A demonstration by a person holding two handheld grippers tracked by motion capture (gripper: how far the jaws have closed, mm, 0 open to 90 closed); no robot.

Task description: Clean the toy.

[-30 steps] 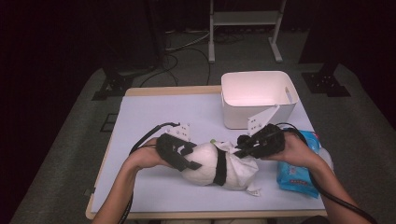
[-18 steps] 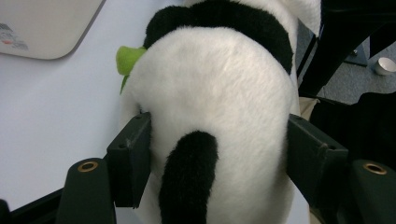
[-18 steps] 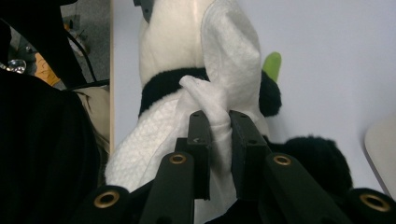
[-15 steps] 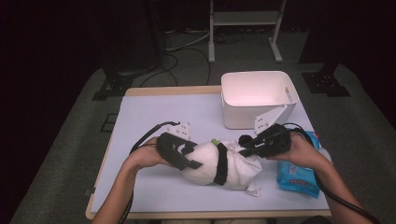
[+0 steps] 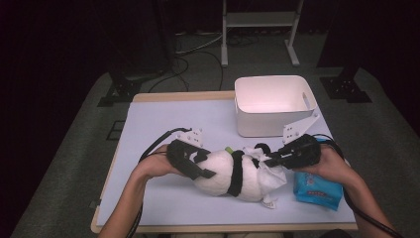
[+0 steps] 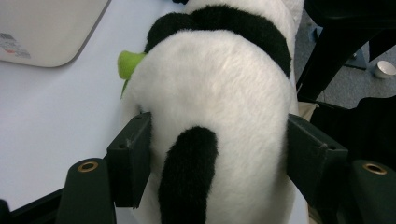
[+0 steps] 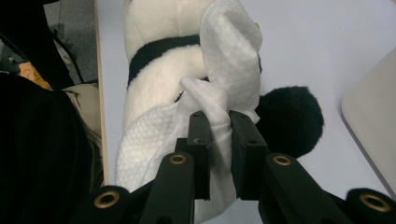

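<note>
On the pale blue table, a plush panda (lying on its side, long axis left to right, near the front edge) is clamped by the left gripper while a white wipe is pinched by the right gripper; short strokes along the body, with the toy held steady, are judged best

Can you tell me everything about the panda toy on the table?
The panda toy is a soft plush, white and fluffy with a black band round its body, black limbs and a round black ear. A small bright green piece sticks out at its side. It lies on its side on the pale table, near the front edge. The left gripper squeezes its white body between both jaws. A white wipe is draped over its head end, and the right gripper pinches that wipe against it.
</note>
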